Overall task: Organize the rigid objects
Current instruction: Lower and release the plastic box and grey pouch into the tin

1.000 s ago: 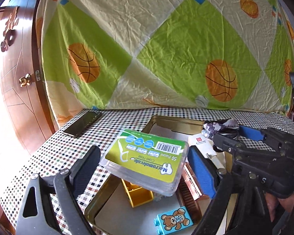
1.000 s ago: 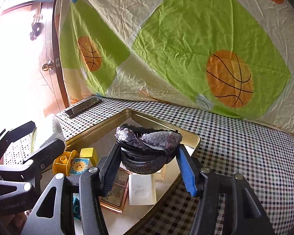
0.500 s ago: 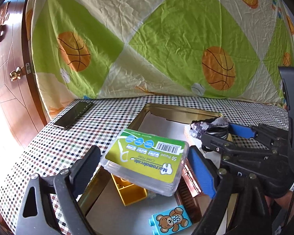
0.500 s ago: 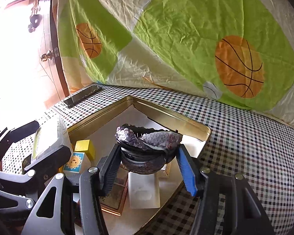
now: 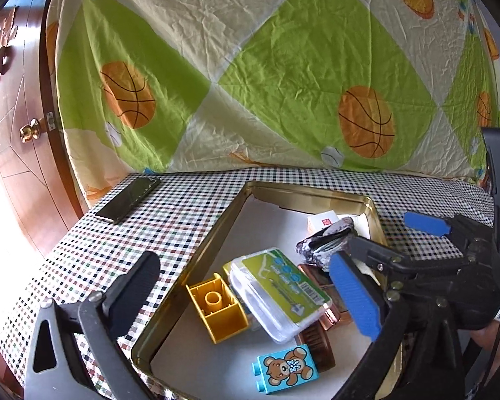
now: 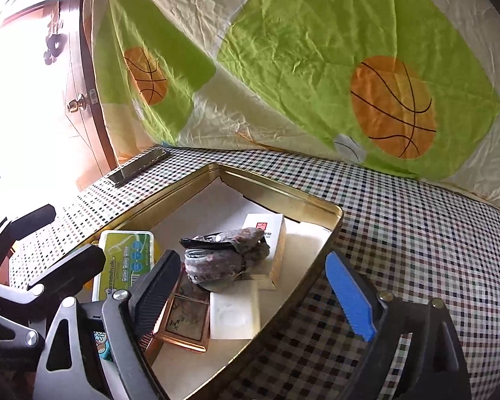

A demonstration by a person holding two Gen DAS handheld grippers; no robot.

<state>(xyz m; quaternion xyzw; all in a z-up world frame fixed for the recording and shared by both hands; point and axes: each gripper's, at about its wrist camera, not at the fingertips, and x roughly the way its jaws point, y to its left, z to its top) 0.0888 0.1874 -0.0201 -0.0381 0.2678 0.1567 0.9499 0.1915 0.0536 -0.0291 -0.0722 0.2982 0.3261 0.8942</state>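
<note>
A gold tin tray (image 5: 216, 233) (image 6: 283, 193) lies on the checked tablecloth. In it a clear plastic box with a green label (image 5: 280, 293) (image 6: 126, 260) rests tilted on a yellow brick (image 5: 216, 310) and a copper box (image 6: 183, 320). My left gripper (image 5: 246, 293) hangs above it, jaws opening, pads clear of the box. A dark patterned pouch (image 6: 223, 256) (image 5: 326, 243) lies on a white carton (image 6: 266, 233). Behind the pouch my right gripper (image 6: 253, 293) has its jaws opening with nothing pressed between them.
A blue bear brick (image 5: 285, 370) and a flat white square (image 6: 235, 313) also sit in the tray. A dark phone (image 5: 128, 198) lies at the table's far left corner. A basketball-print sheet hangs behind, with a wooden door at left. The two grippers stand close side by side.
Both grippers have let go. The plastic box has dropped from the left jaws into the tray, and the pouch has dropped from the right jaws onto the white carton.
</note>
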